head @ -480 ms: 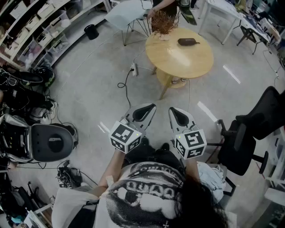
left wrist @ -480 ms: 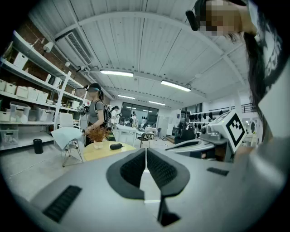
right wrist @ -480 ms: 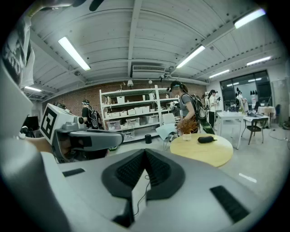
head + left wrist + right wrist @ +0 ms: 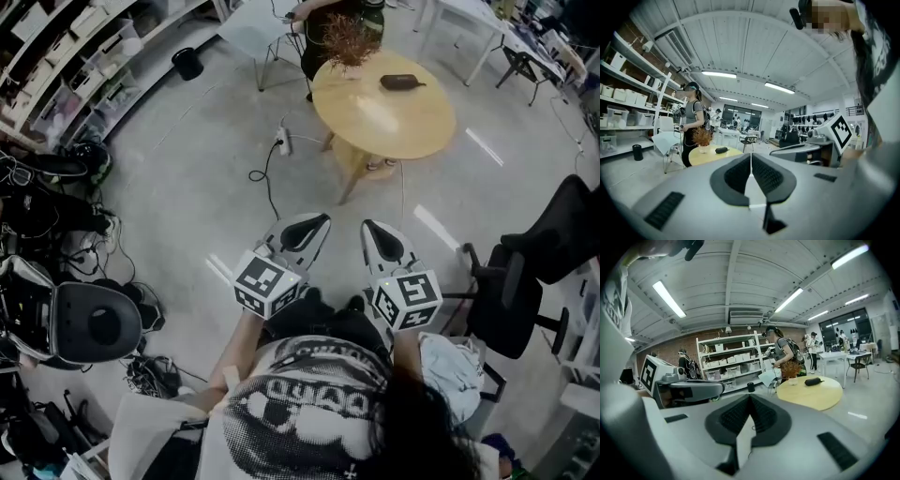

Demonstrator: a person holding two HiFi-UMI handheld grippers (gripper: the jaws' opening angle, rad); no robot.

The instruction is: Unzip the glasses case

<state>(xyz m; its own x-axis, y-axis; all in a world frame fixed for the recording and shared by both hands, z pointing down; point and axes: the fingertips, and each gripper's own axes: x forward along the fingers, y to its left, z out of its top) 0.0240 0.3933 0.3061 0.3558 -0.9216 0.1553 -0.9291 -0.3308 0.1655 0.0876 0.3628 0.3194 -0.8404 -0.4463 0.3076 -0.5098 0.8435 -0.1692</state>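
A dark glasses case lies on a round wooden table far ahead of me, next to a dried plant in a pot. The case shows small in the left gripper view, and the case shows in the right gripper view too. My left gripper and right gripper are held side by side in front of my chest, well short of the table. Both are shut with nothing between the pads. In each gripper view the dark ribbed pads meet along a thin seam.
A person stands at the table's far side by a white chair. A power strip and cable lie on the floor. A black office chair stands at right, shelves and bags at left.
The table and case have shifted slightly up and right in the head view, and the floor items at left have slid down. Both grippers keep their shut pose.
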